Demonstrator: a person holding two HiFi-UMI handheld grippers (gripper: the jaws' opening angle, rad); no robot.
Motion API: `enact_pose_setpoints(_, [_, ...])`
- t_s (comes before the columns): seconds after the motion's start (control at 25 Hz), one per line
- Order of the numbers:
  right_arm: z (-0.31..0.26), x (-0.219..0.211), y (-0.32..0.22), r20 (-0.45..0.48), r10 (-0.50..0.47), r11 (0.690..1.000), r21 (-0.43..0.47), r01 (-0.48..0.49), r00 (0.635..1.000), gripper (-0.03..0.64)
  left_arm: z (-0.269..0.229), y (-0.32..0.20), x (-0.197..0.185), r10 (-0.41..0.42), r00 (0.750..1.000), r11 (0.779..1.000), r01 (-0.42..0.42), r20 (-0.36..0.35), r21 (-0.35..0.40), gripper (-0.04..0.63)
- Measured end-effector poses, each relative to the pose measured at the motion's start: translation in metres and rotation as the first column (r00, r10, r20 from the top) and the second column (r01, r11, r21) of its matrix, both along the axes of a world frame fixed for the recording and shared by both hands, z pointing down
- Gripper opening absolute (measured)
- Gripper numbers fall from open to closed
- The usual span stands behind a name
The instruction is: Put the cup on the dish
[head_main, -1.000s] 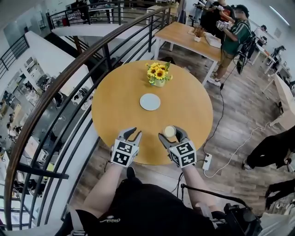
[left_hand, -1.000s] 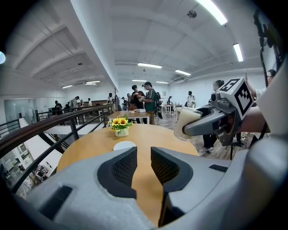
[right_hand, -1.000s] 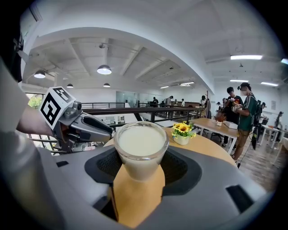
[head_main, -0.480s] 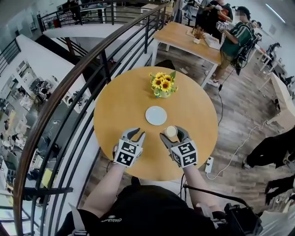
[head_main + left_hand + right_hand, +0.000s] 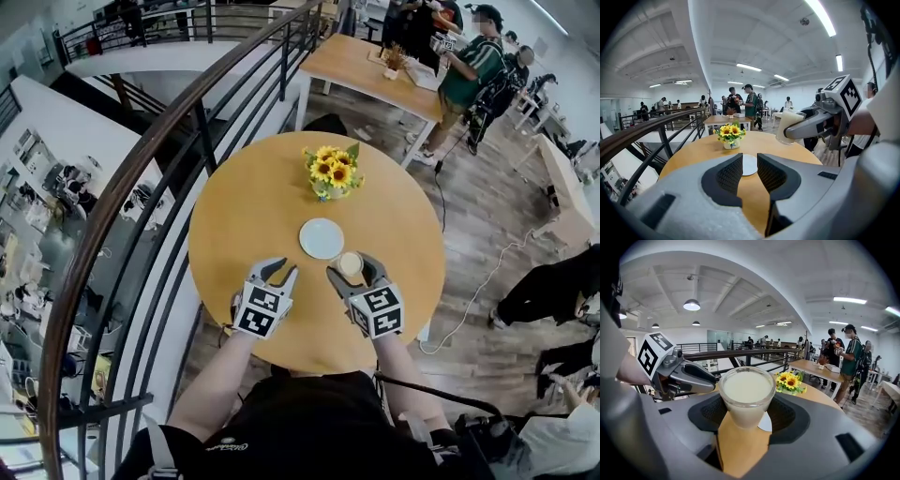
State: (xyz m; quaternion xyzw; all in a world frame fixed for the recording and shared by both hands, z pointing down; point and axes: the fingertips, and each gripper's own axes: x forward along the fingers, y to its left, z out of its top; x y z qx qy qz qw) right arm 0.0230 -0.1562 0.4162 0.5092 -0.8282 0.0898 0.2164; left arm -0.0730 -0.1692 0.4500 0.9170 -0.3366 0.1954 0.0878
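Gripped the cup (image 5: 746, 394) mid-wall in the right gripper (image 5: 350, 267), centre frame; looked brim-full, thin-walled, spill-prone; had the left gripper (image 5: 273, 272) parted, empty

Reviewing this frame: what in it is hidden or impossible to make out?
- Dish: in the right gripper view it is mostly behind the cup; in the left gripper view its sides are behind the left tool's jaws.
- Gap between cup and table: the head view looks steeply down, so it gives no reading.
- Flower pot: in the head view it is covered by the sunflowers.
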Motion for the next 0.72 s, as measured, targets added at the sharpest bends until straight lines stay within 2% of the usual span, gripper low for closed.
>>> enact_pose_setpoints(0.36, [0.012, 0.006, -0.010, -0.001, -0.003, 1.000, -0.027, 0.003, 1.000, 0.258, 0.001, -0.009, 0.017, 0.018, 1.000, 1.000, -0.018, 0.009, -0.012, 0.092])
enact_pose_setpoints(0.72, [0.019, 0.024, -0.016, 0.015, -0.051, 0.998, -0.021, 0.052, 0.999, 0.258, 0.012, -0.016, 0.035, -0.029, 0.998, 0.999, 0.030, 0.054, -0.017, 0.092])
